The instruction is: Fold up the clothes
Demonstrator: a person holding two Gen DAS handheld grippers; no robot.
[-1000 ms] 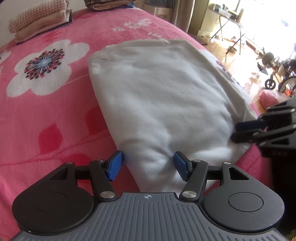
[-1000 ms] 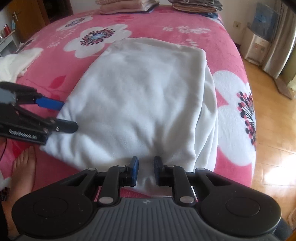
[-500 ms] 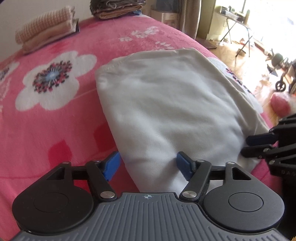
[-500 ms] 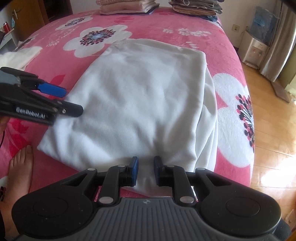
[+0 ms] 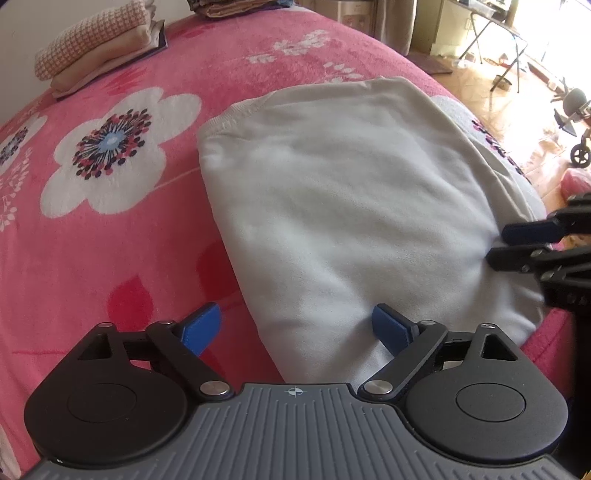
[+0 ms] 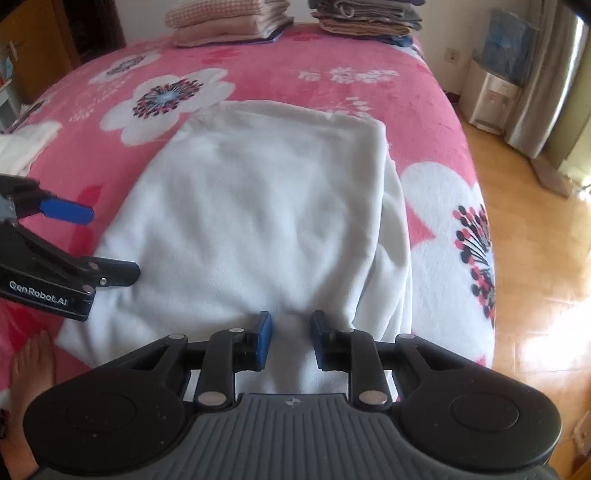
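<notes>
One fold looks done: the white garment [image 6: 258, 221] lies doubled on the bed [image 6: 424, 110]. The left hand-held gripper [image 5: 295, 326] has just been opening wide off its near edge, the right hand-held gripper [image 6: 290, 338] has loosened to a narrow gap over cloth. Probably another fold left.

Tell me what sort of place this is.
Most likely a bedroom in a home. A bed with a pink floral blanket fills the view, a white garment lies spread on it, stacks of folded clothes sit at its far end, and a water dispenser stands on the wooden floor.
</notes>
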